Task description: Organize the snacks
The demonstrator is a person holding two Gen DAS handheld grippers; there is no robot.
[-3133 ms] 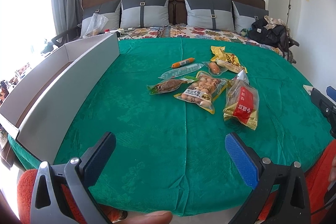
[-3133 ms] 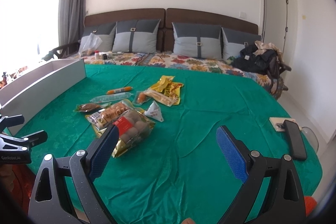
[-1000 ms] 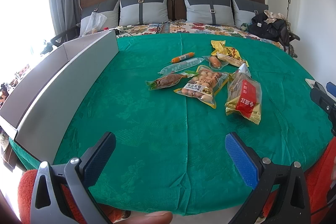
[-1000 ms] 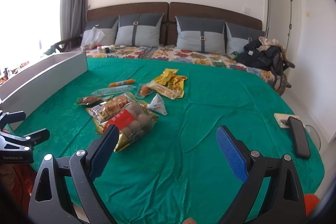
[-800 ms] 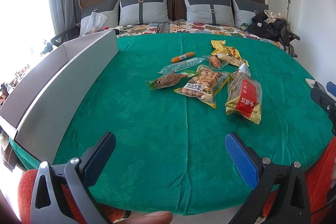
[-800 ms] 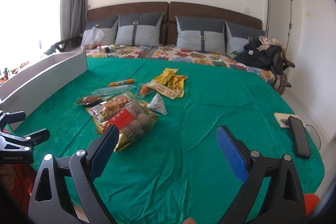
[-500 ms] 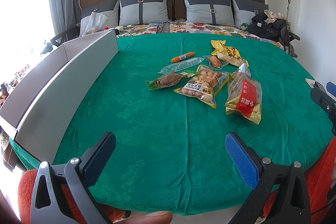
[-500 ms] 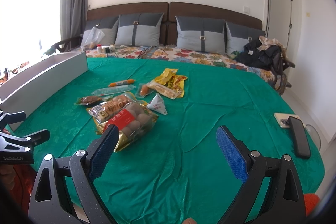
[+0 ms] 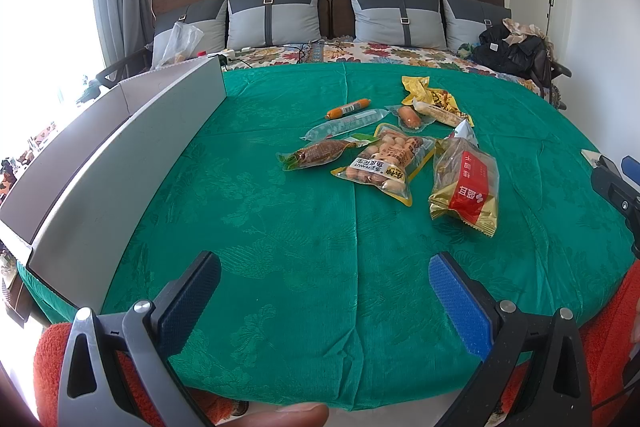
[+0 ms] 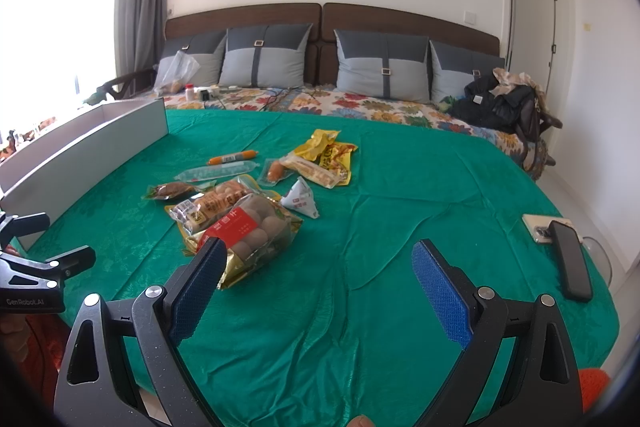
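Observation:
Several snack packs lie in a cluster on the green cloth (image 9: pixel 280 227): a gold bag with a red label (image 9: pixel 466 187) (image 10: pixel 248 231), a clear peanut pack (image 9: pixel 384 159) (image 10: pixel 212 205), a brown vacuum pack (image 9: pixel 320 153), a long clear tube pack (image 9: pixel 344 125), an orange sausage (image 9: pixel 348 108) (image 10: pixel 233 157), yellow wrappers (image 9: pixel 432 99) (image 10: pixel 328 151) and a small white triangular pack (image 10: pixel 302 201). My left gripper (image 9: pixel 324 283) stands open near the table's front edge, well short of the snacks. My right gripper (image 10: pixel 318 271) is open too, its left finger (image 10: pixel 196 287) just in front of the gold bag.
A long grey open box (image 9: pixel 120 155) (image 10: pixel 80 151) runs along the table's left side. A black phone (image 10: pixel 570 259) and a second device (image 10: pixel 538 227) lie at the right edge. Behind the table are a bed with grey pillows (image 10: pixel 384 67) and a black bag (image 10: pixel 496 103).
Over three seconds both views shifted slightly nearer the table; in the last second nothing visibly moved. Both grippers stayed open and empty.

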